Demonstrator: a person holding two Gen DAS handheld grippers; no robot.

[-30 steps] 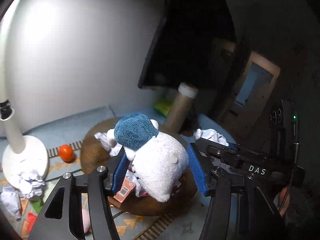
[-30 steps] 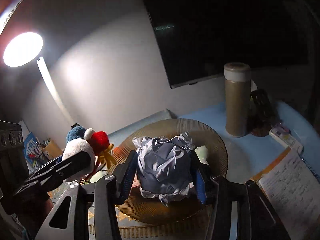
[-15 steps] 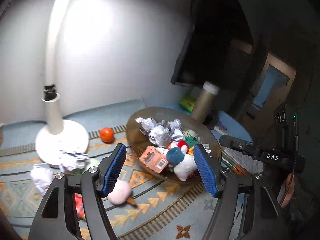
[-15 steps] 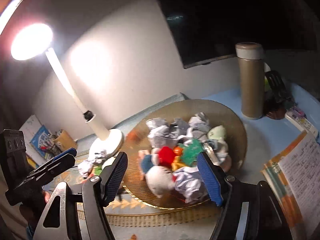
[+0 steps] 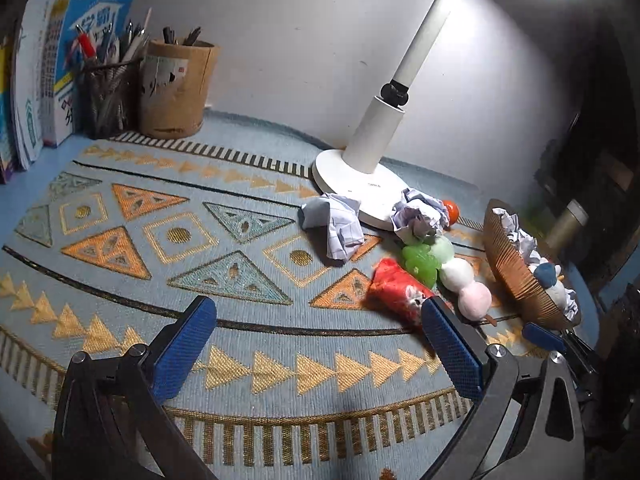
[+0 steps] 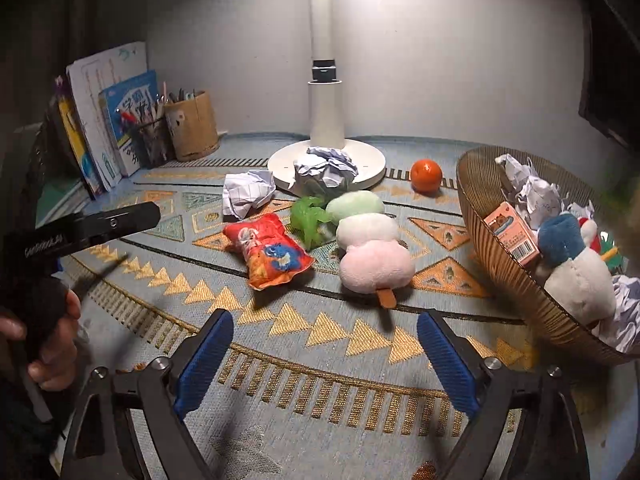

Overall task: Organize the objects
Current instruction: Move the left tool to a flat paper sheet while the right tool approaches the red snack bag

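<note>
both grippers spread wide and empty above the patterned blue woven mat [image 6: 320,364], loose things ahead of them.

the right gripper [image 6: 325,358] has its blue-padded fingers [image 6: 204,362] far apart with nothing between them; just beyond the gap lies the plush dango skewer of green, white and pink balls [image 6: 370,236], its stick end pointing at the fingers, and left of it the red snack packet [image 6: 269,250] and a green plastic toy [image 6: 308,216]. two crumpled paper balls [image 6: 326,170] sit by the white lamp base [image 6: 370,162], a small orange fruit [image 6: 426,176] to its right. the brown ribbed bowl [image 6: 504,280] at far right holds paper balls, a pink carton and a blue-capped white plush [image 6: 572,264]. the left gripper [image 5: 320,342] is likewise spread, the red packet [image 5: 394,286] just beyond its right finger.
</note>
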